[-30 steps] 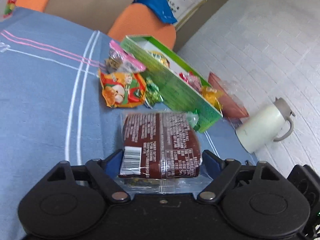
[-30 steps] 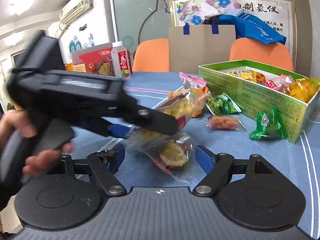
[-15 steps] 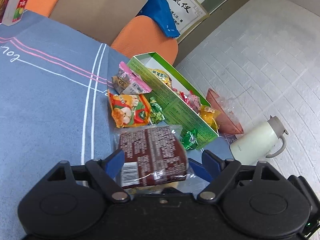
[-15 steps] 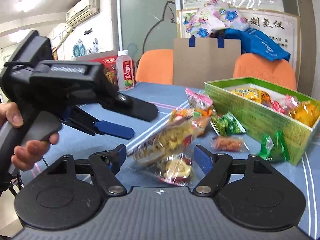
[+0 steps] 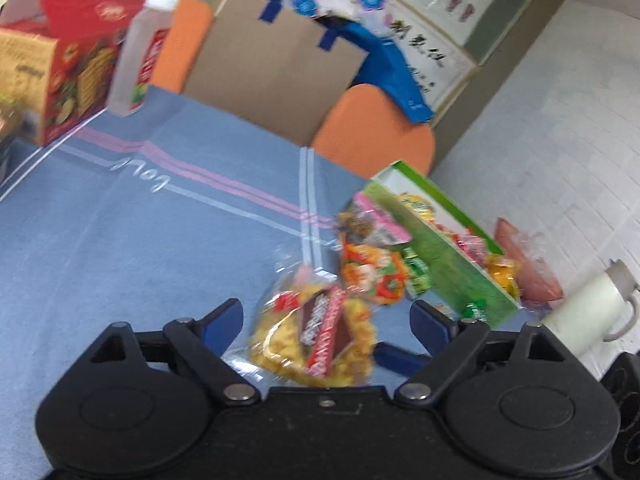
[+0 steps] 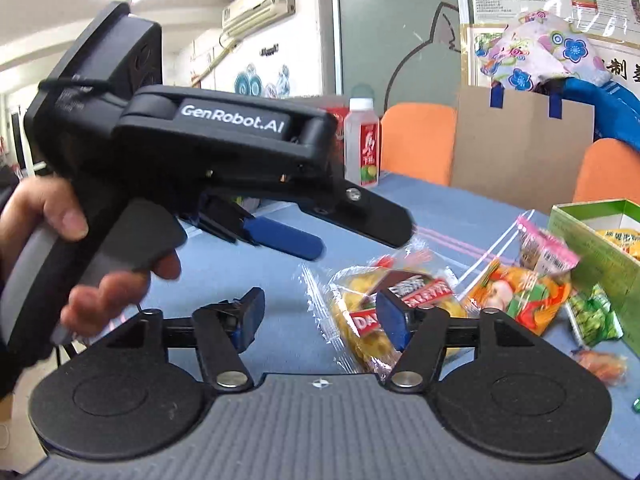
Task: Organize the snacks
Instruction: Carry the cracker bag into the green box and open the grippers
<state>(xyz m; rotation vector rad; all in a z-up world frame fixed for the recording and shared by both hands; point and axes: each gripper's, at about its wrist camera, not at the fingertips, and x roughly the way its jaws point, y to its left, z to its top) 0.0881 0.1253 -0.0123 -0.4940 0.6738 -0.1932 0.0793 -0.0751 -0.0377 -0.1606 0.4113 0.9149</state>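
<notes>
**Both grippers spread wide above the loose snacks, green box at the table's right edge**

The left gripper (image 5: 326,322) hangs with its blue pads far apart and holds nothing; below and between them a clear packet of yellow pastry with a red-and-brown label (image 5: 320,340) lies on the blue tablecloth (image 5: 120,248). In the right wrist view the same left gripper (image 6: 328,236) sits raised off the cloth, gripped by a bare hand (image 6: 68,240), its fingers apart.

The right gripper (image 6: 324,320) is also spread open and empty; its right pad (image 6: 394,326) sits in front of the pastry packet (image 6: 384,312), though whether it touches cannot be told.

Just beyond the pastry lie an orange snack bag (image 6: 516,292), a pink-topped packet (image 6: 544,248) and small green wrapped sweets (image 6: 592,316), crowded against the long wall of the green box (image 5: 448,260). The box stands open, partly filled with yellow and red packets, and runs along the table's right edge; a cream jug (image 5: 584,308) and a reddish bag (image 5: 528,264) sit past that edge, lower down.

Left of the snack cluster the cloth lies broad and bare up to the far side, where a drink bottle (image 5: 136,52) and a red cracker carton (image 5: 60,68) stand. Orange chairs (image 5: 376,132) and a cardboard sheet (image 5: 272,64) back the far edge.
</notes>
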